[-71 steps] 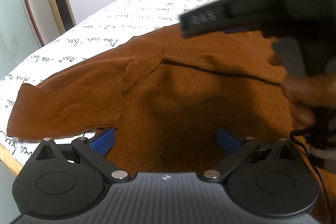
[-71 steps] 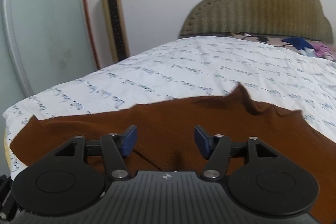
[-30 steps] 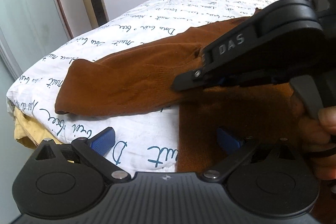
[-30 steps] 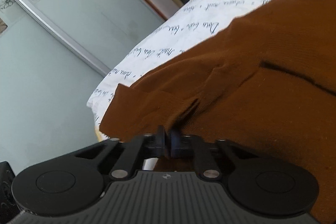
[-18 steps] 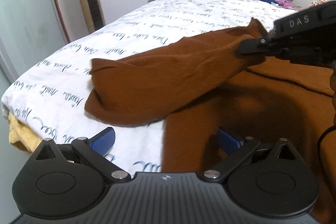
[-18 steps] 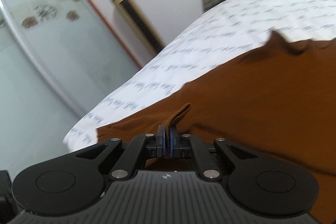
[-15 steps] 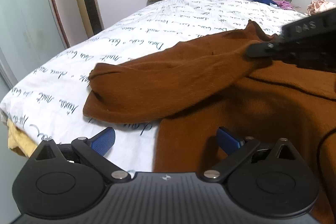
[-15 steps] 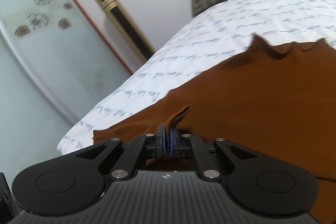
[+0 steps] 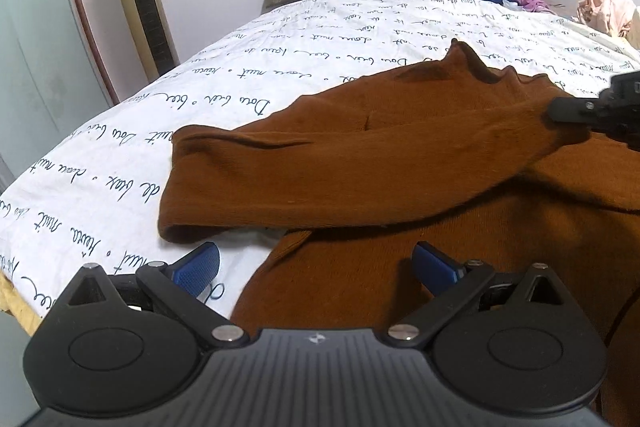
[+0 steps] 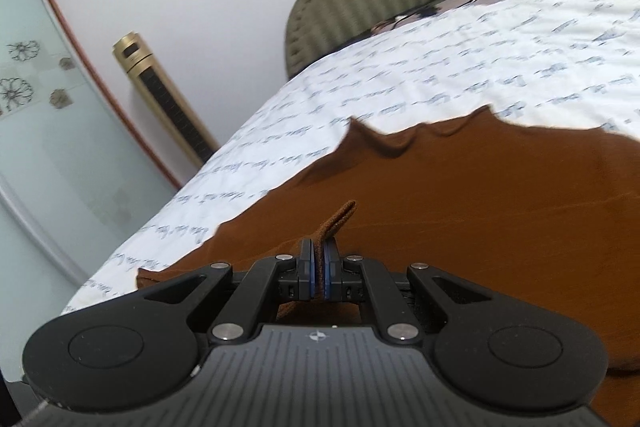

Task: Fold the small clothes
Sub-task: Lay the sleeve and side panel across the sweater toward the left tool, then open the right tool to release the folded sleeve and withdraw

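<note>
One sleeve (image 9: 360, 167) of the brown sweater (image 9: 440, 267) on the bed (image 9: 320, 39) we hold across its body, right claw (image 10: 319, 275) pinching the cuff, left claw (image 9: 316, 265) spread empty; remaining folds look undone.

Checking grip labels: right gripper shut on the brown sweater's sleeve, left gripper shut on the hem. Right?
Not quite. The left gripper is open over the sweater, its blue pads spread apart and gripping nothing, as the left wrist view shows. The right gripper is indeed shut on the sleeve.
</note>
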`<move>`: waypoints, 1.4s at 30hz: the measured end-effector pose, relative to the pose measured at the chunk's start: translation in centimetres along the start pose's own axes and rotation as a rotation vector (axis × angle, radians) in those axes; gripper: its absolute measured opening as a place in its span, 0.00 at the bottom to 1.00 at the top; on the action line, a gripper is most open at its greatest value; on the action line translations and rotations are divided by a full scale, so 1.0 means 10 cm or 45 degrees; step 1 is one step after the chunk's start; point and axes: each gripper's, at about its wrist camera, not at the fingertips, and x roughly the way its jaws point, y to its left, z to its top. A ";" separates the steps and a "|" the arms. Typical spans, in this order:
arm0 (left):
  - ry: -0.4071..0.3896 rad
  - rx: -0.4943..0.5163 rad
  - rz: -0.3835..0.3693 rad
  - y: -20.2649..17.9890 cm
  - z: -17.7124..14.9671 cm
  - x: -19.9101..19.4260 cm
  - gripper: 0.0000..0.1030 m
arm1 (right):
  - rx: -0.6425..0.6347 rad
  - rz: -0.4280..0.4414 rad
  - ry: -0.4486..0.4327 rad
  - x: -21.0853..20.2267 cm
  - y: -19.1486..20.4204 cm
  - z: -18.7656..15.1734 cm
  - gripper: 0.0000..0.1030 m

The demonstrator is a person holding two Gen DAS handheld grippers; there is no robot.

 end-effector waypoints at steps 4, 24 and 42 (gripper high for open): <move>-0.005 0.011 0.013 -0.03 0.03 0.01 1.00 | 0.001 -0.052 -0.034 -0.05 -0.10 0.00 0.09; 0.009 0.043 0.025 -0.10 0.09 0.07 1.00 | 0.095 -0.306 -0.215 -0.54 -0.77 0.04 0.09; 0.015 0.046 0.029 -0.11 0.10 0.09 1.00 | 0.132 -0.497 -0.285 -0.86 -1.17 -0.03 0.08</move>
